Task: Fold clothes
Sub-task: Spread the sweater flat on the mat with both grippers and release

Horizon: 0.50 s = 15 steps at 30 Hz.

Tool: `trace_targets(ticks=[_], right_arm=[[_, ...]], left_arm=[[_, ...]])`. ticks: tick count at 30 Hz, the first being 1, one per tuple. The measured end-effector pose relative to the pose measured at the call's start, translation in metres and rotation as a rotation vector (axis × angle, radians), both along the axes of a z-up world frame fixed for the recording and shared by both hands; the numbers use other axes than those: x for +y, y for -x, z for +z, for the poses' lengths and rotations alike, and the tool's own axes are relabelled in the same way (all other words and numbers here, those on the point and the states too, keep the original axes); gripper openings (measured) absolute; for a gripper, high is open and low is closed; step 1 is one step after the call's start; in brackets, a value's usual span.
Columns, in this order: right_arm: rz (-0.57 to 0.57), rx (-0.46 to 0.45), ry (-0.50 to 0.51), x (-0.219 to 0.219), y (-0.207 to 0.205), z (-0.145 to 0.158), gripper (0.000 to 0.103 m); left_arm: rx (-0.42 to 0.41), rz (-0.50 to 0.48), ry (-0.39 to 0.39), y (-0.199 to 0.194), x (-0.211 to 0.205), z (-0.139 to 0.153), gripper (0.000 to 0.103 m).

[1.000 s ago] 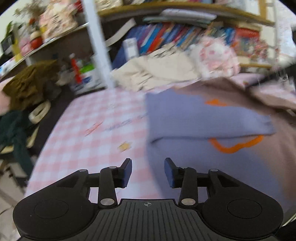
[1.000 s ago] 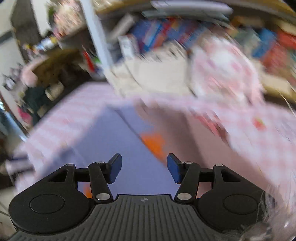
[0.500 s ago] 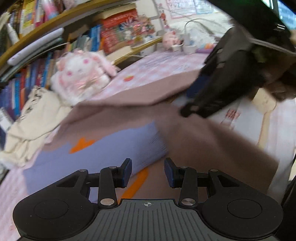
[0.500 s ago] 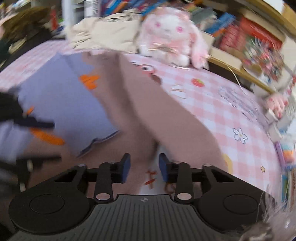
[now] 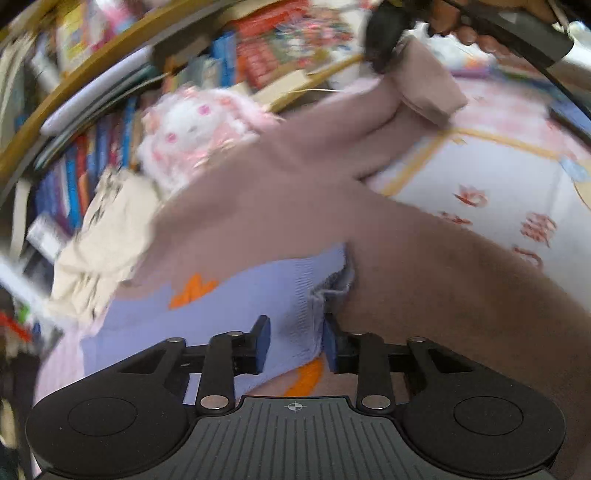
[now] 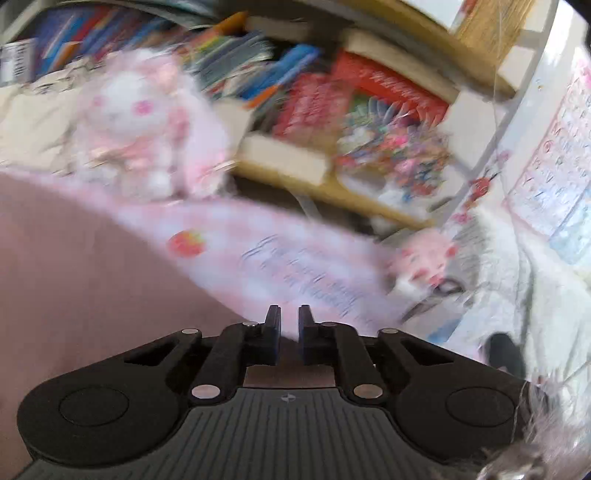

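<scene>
A pink checked tablecloth (image 5: 517,110) is spreading across both views, and on it a large mauve-brown garment (image 5: 295,192) with a lilac panel (image 5: 229,314) and orange markings is lying partly folded. The left wrist view is showing most of it: the brown cloth running from the foreground up to the far right, where the right gripper (image 5: 384,55), blurred and dark, is holding one brown sleeve end lifted off the table. A person's hand (image 5: 461,26) is showing at the top edge behind it. Only the right wrist view is showing a strawberry print (image 6: 186,243) on the tablecloth. A pink plush rabbit (image 5: 192,125) is sitting against the bookshelf (image 5: 110,74) in both views, with a cream cloth (image 5: 103,236) heaped beside it.

The left gripper (image 5: 295,347) is closing its blue pads (image 5: 262,343) on a bunched ridge of the lilac cloth, its jaws having just been narrowing with the fabric between them. In its own view the right gripper (image 6: 289,334) is showing its jaws drawn almost together, having just been closing, with brown cloth lying between and beneath them.
</scene>
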State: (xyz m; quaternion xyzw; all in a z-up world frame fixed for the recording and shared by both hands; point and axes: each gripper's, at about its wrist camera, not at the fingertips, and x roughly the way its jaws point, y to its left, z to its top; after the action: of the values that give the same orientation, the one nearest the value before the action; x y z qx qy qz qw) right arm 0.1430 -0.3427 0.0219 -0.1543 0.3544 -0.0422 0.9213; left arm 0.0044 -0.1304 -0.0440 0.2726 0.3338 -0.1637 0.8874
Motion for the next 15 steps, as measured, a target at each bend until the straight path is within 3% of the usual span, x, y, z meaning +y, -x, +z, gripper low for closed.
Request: trace_targets(ticks=[1,3,7,9,12,15], right_arm=[[0.016,-0.002,-0.015,-0.002,0.0,0.004,0.011],[0.062,0.007,-0.071,0.001,0.009,0.008,0.011],[0.164,0.116,-0.277,0.024,0.046,-0.001,0.031],[0.197,0.185,-0.36,0.039,0.065,-0.012,0.031],[0.233,0.239,-0.351,0.063,0.088,-0.024,0.031],[0.243,0.27,-0.337,0.077,0.104,-0.031,0.032]], left_arm=[[0.015,0.038,0.039,-0.004,0.008,0.002,0.005],[0.004,0.101,0.099,-0.007,0.025,0.008,0.005],[-0.06,0.24,0.278,-0.007,0.078,0.04,0.004],[-0.105,0.324,0.363,-0.009,0.114,0.061,0.004],[-0.169,0.508,0.469,-0.011,0.189,0.087,0.004],[-0.215,0.684,0.509,-0.012,0.262,0.099,0.004]])
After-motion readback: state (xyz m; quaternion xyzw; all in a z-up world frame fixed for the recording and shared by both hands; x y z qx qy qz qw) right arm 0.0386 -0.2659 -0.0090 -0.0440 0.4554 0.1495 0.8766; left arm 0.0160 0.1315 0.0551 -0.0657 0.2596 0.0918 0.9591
